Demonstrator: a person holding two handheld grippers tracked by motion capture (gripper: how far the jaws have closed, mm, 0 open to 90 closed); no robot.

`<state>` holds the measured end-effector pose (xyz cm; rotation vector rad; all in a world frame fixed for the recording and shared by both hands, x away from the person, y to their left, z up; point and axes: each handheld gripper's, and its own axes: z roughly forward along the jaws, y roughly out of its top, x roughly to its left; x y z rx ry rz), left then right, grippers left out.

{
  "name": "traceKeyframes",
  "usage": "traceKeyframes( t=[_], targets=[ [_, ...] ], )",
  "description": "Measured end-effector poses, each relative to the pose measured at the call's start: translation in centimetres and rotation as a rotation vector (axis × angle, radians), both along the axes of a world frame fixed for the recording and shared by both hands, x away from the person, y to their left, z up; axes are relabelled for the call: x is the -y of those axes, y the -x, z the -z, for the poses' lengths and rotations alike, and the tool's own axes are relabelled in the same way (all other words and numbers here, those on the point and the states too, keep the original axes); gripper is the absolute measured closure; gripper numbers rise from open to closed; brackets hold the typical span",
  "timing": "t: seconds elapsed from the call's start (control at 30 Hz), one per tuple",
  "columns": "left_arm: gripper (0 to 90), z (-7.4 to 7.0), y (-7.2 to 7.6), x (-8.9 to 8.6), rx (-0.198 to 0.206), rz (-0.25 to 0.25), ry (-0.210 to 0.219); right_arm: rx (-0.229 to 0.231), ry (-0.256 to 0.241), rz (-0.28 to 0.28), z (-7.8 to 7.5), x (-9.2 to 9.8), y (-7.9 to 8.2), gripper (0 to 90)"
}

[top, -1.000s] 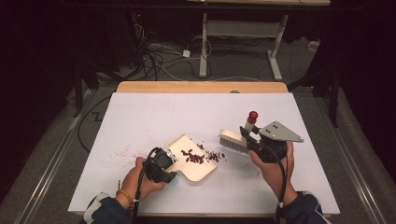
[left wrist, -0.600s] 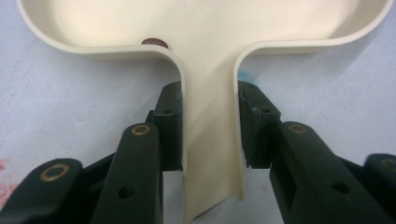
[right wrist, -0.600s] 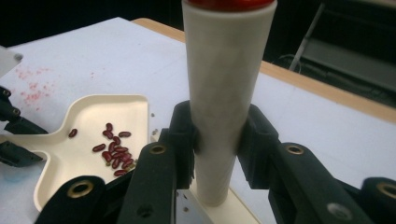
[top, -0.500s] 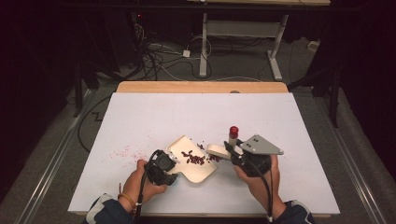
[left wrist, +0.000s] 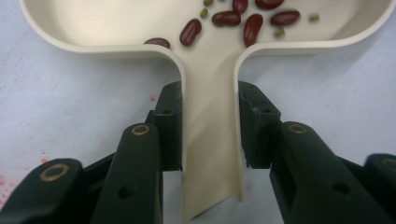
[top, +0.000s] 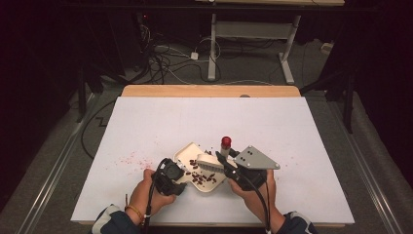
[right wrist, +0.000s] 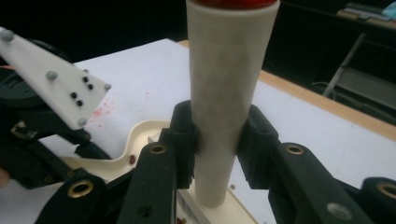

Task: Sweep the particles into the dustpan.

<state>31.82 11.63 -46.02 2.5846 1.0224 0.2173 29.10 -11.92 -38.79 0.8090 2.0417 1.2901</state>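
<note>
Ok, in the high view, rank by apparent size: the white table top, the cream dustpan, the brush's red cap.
1. White table top, largest by far.
2. Cream dustpan, partly covered by the brush and grippers, yet plainly mid-sized.
3. Red cap on the brush handle, smallest.

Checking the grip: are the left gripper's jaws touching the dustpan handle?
Touching. The left gripper view shows both jaws pressed against the sides of the dustpan handle.
</note>
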Motion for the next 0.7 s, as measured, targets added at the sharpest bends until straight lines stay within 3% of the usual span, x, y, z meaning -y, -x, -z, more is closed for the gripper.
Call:
traceKeyframes(
  t=[0.1, 0.23, 0.43, 0.7],
  targets=[
    [63.8, 0.0, 0.0, -0.1, -0.001, 0.008, 0.001, 0.008, -0.032, -0.019, -0.3, 0.6, -0.2, 70.4],
    [63.8, 0.0, -0.1, -0.2, -0.006, 0.011, 0.009, 0.014, -0.081, -0.009, -1.5, 2.8, -0.8, 70.4],
    [63.9, 0.0, -0.2, -0.4, -0.007, 0.018, 0.019, 0.008, -0.07, 0.013, -2.2, 5.3, -1.5, 70.4],
    [63.9, -0.1, -0.8, -1.0, -0.005, 0.046, 0.028, 0.007, -0.07, 0.062, -1.4, 6.5, -3.5, 70.4]
  ],
)
